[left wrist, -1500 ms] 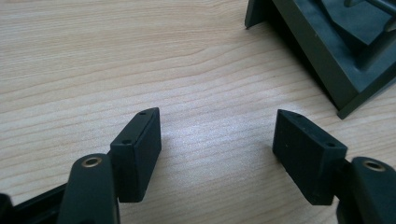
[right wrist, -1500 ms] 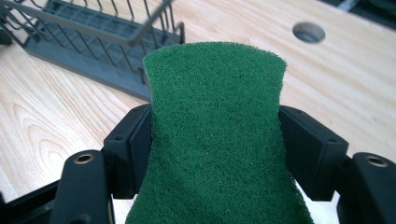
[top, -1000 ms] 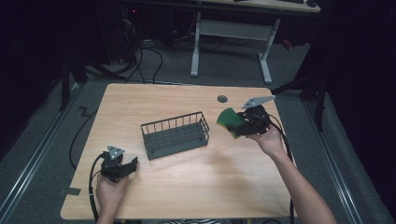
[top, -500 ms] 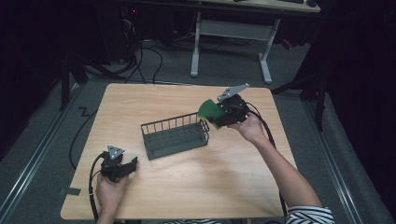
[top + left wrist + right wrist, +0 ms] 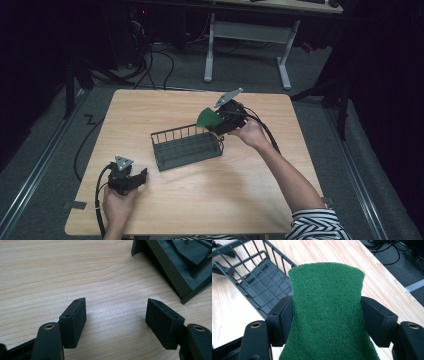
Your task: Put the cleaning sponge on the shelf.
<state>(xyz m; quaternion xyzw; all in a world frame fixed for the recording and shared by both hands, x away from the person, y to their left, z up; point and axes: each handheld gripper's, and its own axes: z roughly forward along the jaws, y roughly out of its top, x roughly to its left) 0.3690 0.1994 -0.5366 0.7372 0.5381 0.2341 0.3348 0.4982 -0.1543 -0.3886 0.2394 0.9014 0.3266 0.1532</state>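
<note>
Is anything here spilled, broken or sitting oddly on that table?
Nothing stands out. The wire basket stands upright on the table, slightly skewed to its edges. The right gripper pinches a green scouring pad, bowed between its jaws, at the basket's right end. The left gripper is open over bare wood.

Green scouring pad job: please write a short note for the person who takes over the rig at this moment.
Right gripper: jaws shut on the green fibrous scouring pad, held at the right end of the dark wire basket, above its rim.
Left gripper: jaws open, holding nothing, low over the light wooden table near its front left corner, apart from the basket.
Done: pad picked up and brought to the basket.
Left: probably lower the pad into the basket, open the jaws, draw back.
</note>
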